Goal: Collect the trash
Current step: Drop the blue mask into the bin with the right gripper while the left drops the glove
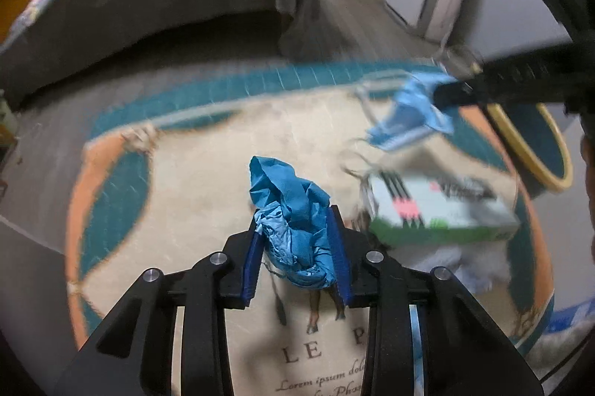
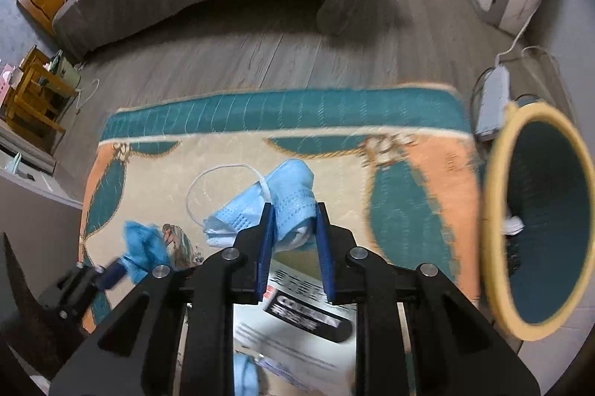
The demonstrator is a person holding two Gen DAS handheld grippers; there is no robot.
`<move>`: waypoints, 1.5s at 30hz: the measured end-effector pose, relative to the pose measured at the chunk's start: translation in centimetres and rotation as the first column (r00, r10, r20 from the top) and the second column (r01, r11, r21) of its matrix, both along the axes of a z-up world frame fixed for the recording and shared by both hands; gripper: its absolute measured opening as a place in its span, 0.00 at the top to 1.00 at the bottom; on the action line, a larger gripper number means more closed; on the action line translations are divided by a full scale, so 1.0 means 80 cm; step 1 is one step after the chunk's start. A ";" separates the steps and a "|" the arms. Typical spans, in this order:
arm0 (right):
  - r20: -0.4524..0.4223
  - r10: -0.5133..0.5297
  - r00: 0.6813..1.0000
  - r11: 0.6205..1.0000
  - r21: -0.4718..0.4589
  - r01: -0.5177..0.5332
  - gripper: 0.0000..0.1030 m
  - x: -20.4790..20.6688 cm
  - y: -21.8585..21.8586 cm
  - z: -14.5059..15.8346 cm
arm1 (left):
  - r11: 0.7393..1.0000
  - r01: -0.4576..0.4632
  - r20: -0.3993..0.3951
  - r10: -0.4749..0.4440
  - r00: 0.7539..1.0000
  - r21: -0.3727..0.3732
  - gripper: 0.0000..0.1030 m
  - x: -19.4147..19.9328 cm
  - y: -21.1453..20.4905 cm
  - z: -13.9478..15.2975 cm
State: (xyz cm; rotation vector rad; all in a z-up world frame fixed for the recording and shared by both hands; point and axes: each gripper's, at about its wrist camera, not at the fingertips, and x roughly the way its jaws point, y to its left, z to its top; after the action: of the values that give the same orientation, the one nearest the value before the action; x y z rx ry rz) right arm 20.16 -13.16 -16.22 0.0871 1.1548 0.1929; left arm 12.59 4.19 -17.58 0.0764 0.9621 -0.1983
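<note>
1. Crumpled blue glove (image 1: pixel 293 221): it sits between the blue pads of the left gripper (image 1: pixel 297 254), which are closed onto it from both sides. It hangs over the middle of the rug (image 1: pixel 193 173), above the printed lettering; whether it is fully clear of the rug cannot be told.
2. Light-blue face mask (image 2: pixel 275 206): it is pinched in the nearly closed right gripper (image 2: pixel 293 247), with a white ear loop (image 2: pixel 208 180) hanging free to the left. It is held over the rug's centre, above a white printed box (image 2: pixel 297 314).
3. Trash bin (image 2: pixel 543 221): the yellow-rimmed, teal-lined bin stands at the rug's right edge, its mouth facing the right wrist camera. A white power strip (image 2: pixel 492 102) with its cable lies on the floor just beyond the rug's far right corner.
4. Recommended handling:
   - Maintain both grips; soft items slip easily.
   - Raise each load above the yellow rim before crossing it.
   - Watch the loose loop: it could snag on the rim or the box.
   - Release only when the load is inside the bin mouth.
</note>
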 end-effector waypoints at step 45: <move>0.158 -0.438 0.885 0.899 0.067 0.433 0.79 -0.107 -0.329 0.109 | 0.937 0.346 0.171 -0.332 0.928 -0.058 0.66 -0.010 -0.283 0.164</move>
State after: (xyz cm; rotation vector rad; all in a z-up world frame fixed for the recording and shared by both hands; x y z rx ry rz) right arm 11.60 -39.52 -7.49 0.3485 0.9348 -0.1812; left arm 11.79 -18.48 -4.49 0.1768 0.7746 -0.5465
